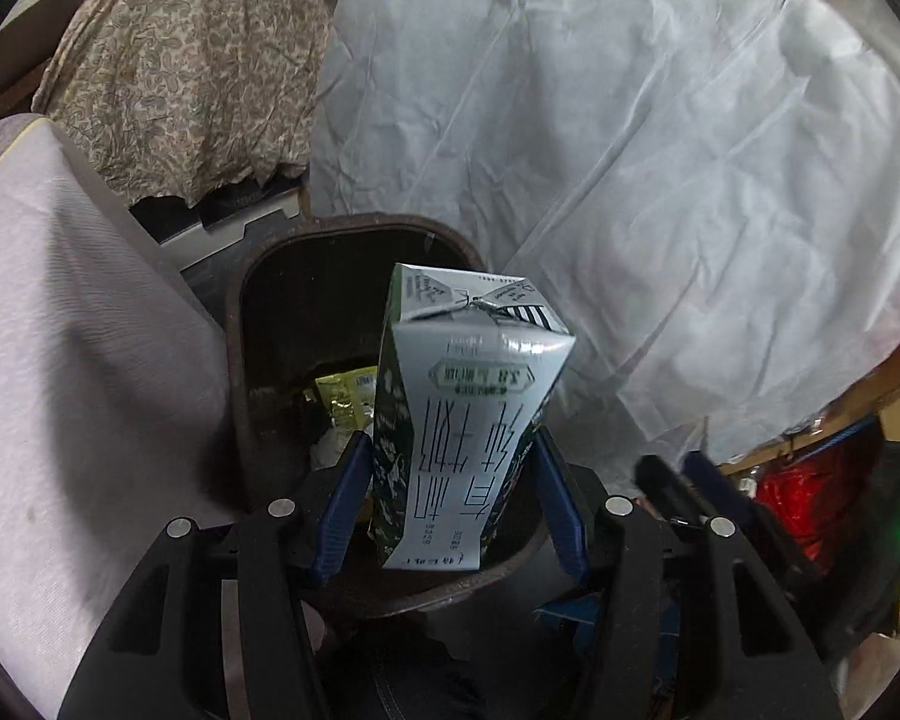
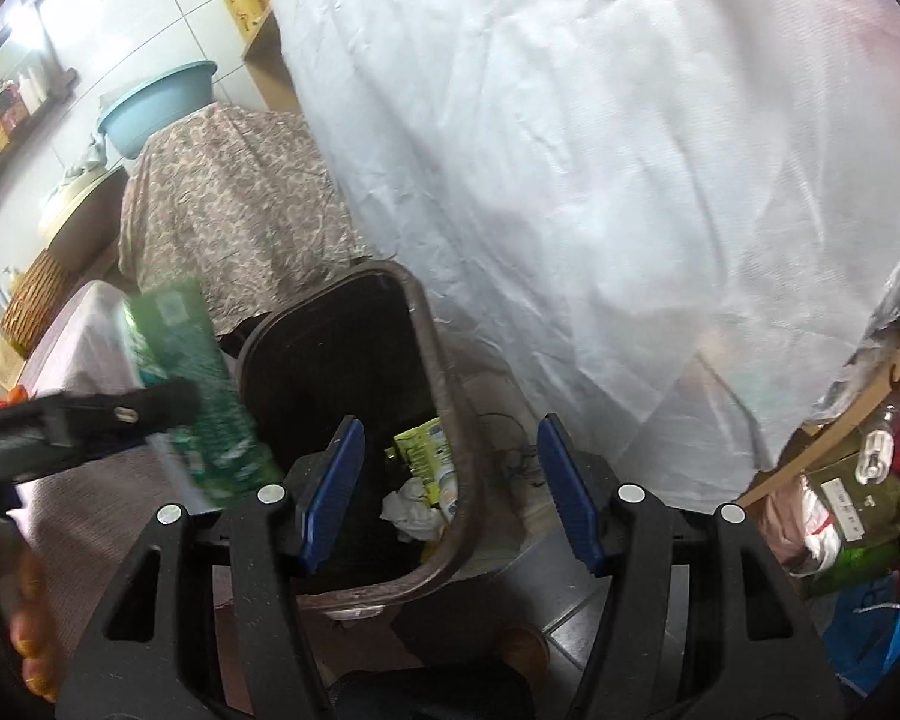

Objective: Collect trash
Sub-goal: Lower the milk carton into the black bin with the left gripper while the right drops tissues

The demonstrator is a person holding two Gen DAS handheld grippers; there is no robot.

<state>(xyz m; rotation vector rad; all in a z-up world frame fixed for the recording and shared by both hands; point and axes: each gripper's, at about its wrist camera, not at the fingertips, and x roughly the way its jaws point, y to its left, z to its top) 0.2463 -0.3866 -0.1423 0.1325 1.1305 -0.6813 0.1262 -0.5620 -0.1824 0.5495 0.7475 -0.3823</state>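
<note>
I am holding a green-and-white milk carton point(image 1: 468, 420) in my left gripper point(image 1: 456, 480), its blue pads pressing on both sides of the carton's lower half, the jaws roughly half open around it. In the left wrist view the carton is standing at the centre of the frame, directly over the mouth of the brown trash bin point(image 1: 240, 360). Inside the bin a yellow-green wrapper point(image 1: 345, 396) and some crumpled white paper point(image 1: 330, 450) are showing.

My right gripper point(image 2: 450, 492) is hanging over the near right corner of the bin, its jaws standing well apart with nothing between them; only the bin's rim and the trash below are showing through the gap. In the right wrist view the carton is appearing blurred at the middle left of the frame.

A white sheet point(image 1: 660, 180) is filling the upper right of both frames, and a patterned cloth point(image 1: 192, 72) is draped in the upper left.
</note>
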